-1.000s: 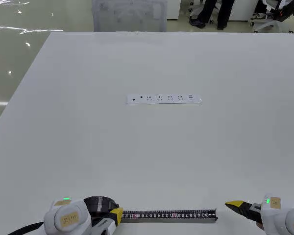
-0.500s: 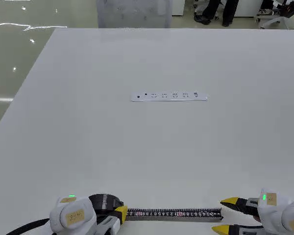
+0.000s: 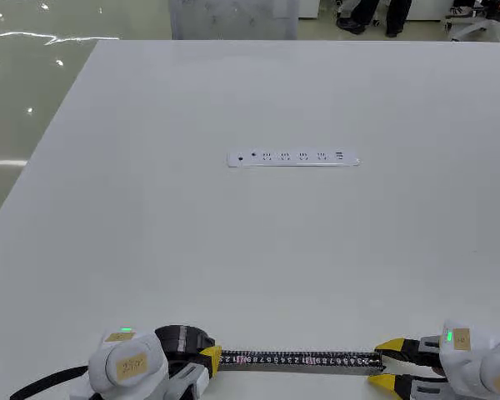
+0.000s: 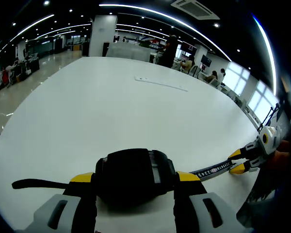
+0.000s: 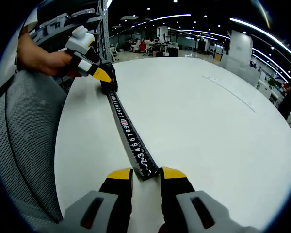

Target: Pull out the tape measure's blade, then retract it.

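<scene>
White desk (image 3: pixel 317 250), tape measure (image 4: pixel 135 170) sits at the near edge, bottom left in the head view. Left gripper (image 4: pixel 135 178) has its yellow-tipped jaws clamped on the black case, one on each side of it. Blade (image 3: pixel 300 360) is pulled out, lying flat on the desk and running from the case toward the right gripper (image 3: pixel 388 363), numbers facing up. In the right gripper view the blade (image 5: pixel 131 138) runs straight away from the jaws to the case, where a hand (image 5: pixel 41 56) holds the left gripper. Right gripper jaws stand a blade's width apart with the blade end between the two yellow tips and close against both. Cannot tell whether they actually pinch it or just flank it. A black strap (image 4: pixel 34 184) trails off the case to the left, lying on the desk. Green light is lit on top of each gripper in the head view. A white power strip (image 3: pixel 293 157) lies mid-desk, well apart from the tape and both grippers.
</scene>
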`<state>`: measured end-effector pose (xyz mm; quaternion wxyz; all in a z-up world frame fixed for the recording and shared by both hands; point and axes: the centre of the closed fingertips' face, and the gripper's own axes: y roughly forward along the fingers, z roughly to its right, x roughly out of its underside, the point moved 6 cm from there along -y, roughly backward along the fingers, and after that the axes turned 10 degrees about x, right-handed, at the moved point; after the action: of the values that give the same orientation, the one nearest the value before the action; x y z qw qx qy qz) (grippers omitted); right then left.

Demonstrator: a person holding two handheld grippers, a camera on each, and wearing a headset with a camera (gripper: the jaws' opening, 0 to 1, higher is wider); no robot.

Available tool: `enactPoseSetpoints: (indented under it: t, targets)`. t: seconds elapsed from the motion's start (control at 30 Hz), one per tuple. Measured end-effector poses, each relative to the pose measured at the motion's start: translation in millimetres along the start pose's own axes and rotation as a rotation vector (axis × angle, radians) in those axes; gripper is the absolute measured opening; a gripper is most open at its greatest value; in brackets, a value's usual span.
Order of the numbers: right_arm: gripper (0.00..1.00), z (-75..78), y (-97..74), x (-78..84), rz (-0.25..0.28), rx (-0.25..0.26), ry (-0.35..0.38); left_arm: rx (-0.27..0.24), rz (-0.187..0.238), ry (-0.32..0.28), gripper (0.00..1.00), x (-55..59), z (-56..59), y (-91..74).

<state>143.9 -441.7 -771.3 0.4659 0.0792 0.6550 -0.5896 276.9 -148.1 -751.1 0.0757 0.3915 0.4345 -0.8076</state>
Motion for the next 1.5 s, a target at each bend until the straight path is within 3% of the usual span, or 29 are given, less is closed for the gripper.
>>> enactPoseSetpoints:
  t: [0.37,0.67,1.37,1.5]
  targets:
    - [0.15,3.1,2.1,0.2,0.016,0.006,-0.012,-0.005,-0.004,-0.001,0.62,0.1,0.7,0.2]
    - [0.15,2.4,1.6,0.9,0.025,0.011,0.005,-0.036,-0.021,0.027,0.63,1.1,2.9,2.4]
    - [0.14,4.6,1.8,-1.1,0.024,0.010,-0.008,-0.033,-0.040,0.021,0.61,0.6,1.1,2.1]
    - [0.14,3.3,0.4,-6.6,0.060,-0.012,0.001,-0.030,-0.044,0.015,0.60,0.4,0.9,2.0]
